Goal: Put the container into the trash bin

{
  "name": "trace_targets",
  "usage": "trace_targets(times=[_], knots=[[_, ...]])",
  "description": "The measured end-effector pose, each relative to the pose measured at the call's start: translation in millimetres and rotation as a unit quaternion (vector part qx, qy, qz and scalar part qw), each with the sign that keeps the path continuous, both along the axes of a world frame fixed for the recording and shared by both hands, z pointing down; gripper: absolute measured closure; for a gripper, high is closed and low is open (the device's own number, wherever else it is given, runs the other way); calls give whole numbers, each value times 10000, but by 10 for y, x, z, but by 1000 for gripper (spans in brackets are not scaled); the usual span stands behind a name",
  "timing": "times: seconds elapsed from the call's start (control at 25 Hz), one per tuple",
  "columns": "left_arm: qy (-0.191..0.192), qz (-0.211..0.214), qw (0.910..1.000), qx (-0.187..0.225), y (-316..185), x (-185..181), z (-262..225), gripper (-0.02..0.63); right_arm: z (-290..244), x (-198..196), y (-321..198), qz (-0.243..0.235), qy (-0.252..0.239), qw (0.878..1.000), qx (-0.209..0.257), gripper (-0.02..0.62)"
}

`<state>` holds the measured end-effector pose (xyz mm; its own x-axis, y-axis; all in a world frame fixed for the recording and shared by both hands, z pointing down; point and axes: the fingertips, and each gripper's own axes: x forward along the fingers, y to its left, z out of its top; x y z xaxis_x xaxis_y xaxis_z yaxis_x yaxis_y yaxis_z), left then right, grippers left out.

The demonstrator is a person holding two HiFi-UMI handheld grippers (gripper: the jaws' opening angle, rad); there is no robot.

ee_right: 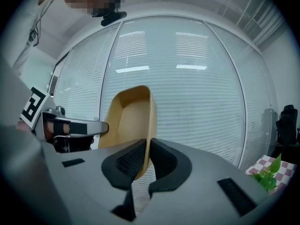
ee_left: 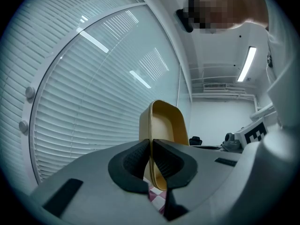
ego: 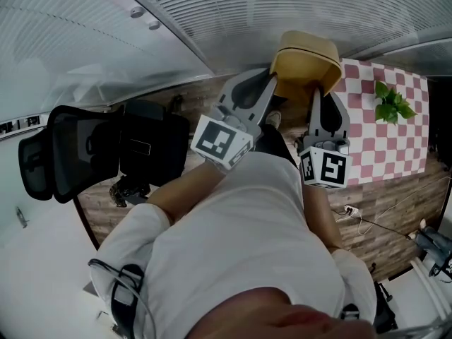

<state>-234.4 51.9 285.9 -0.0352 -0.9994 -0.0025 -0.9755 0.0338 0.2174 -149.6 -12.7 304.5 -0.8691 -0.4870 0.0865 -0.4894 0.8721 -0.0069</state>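
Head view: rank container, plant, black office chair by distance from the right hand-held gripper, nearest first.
1. container: clamped in the right hand-held gripper, just ahead of it.
2. plant: to its right, on the checkered table.
3. black office chair: far left of the view.

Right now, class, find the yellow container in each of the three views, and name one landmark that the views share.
Head view: yellow container at top centre, left of the checked tablecloth.
Left gripper view: yellow container at centre, edge-on, clamped between the jaws.
Right gripper view: yellow container left of centre, its wall clamped between the jaws.
Shared landmark: the window blinds, seen in all three views.
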Motion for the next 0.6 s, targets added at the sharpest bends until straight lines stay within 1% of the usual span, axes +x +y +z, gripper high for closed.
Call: trace_targets(times=[0.24, 0.6], knots=[[-6, -51, 10000, -6, -131, -13, -9, 552, -11, -28, -146, -84, 2, 10000, 27, 546], [-30, -192, 9998, -9, -489, -58, -22, 552, -8, -99, -534, -237, -74, 9997, 19, 546]])
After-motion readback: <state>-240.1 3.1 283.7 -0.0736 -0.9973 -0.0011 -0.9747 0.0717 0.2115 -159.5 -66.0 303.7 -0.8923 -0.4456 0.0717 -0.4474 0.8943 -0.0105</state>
